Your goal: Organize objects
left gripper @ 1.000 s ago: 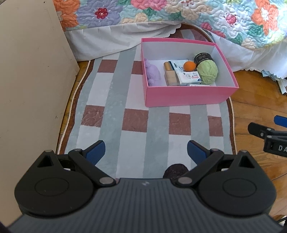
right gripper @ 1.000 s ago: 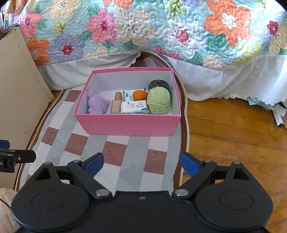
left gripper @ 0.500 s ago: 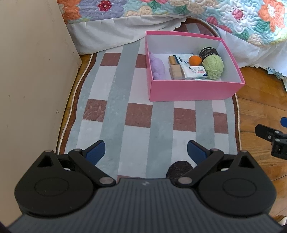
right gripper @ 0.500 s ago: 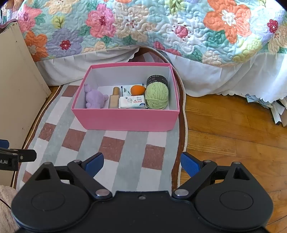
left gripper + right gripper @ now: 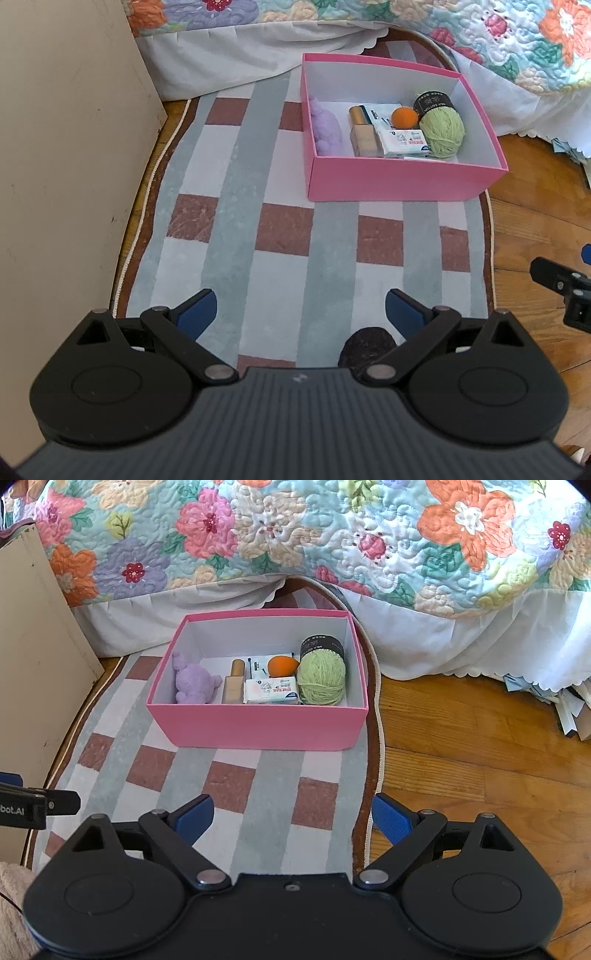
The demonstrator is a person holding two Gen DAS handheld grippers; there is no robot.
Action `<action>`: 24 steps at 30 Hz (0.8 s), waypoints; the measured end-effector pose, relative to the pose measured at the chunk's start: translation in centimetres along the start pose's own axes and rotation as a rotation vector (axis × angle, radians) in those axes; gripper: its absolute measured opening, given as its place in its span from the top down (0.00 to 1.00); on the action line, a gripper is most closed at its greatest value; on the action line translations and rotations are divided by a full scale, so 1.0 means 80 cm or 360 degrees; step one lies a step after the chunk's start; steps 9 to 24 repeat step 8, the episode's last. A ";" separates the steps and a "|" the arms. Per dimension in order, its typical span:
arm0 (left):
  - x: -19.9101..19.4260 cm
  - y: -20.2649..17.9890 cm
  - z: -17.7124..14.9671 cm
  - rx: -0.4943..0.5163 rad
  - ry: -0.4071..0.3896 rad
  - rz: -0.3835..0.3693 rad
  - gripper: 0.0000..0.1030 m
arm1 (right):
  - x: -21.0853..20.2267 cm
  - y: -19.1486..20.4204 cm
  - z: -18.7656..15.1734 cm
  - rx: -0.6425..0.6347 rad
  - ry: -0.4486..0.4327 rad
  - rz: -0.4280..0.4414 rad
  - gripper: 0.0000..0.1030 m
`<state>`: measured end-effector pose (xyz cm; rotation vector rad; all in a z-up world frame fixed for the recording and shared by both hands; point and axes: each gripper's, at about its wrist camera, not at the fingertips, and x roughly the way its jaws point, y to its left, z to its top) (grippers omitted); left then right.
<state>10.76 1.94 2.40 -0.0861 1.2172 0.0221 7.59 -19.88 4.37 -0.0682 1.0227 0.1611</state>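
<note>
A pink box (image 5: pixel 258 727) stands on a checked rug (image 5: pixel 229 786) by the bed. It holds a purple plush toy (image 5: pixel 194 683), a beige foundation bottle (image 5: pixel 233 685), a white packet (image 5: pixel 271 690), an orange ball (image 5: pixel 281 665) and a green yarn ball (image 5: pixel 322 679). The box also shows in the left wrist view (image 5: pixel 399 181). My left gripper (image 5: pixel 299 314) is open and empty above the rug, well short of the box. My right gripper (image 5: pixel 291 816) is open and empty, also short of the box.
A beige panel (image 5: pixel 66 166) stands along the rug's left side. A floral quilt (image 5: pixel 314 535) with a white skirt hangs behind the box. Wooden floor (image 5: pixel 480 746) lies to the right, with papers (image 5: pixel 569 709) under the bed. A dark object (image 5: pixel 365 347) lies below my left gripper.
Both grippers have shifted slightly relative to the box: it sits further right in the left wrist view and a bit higher in the right. Both stay open and empty.
</note>
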 end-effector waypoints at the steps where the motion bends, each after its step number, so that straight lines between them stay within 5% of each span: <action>1: 0.000 0.000 0.000 0.0002 -0.0006 0.0010 0.04 | 0.000 -0.001 0.000 0.0000 0.0003 -0.0002 0.08; 24: -0.002 -0.001 0.001 0.0010 -0.0006 0.0017 0.02 | 0.000 -0.005 0.000 -0.0016 0.0006 -0.0007 0.08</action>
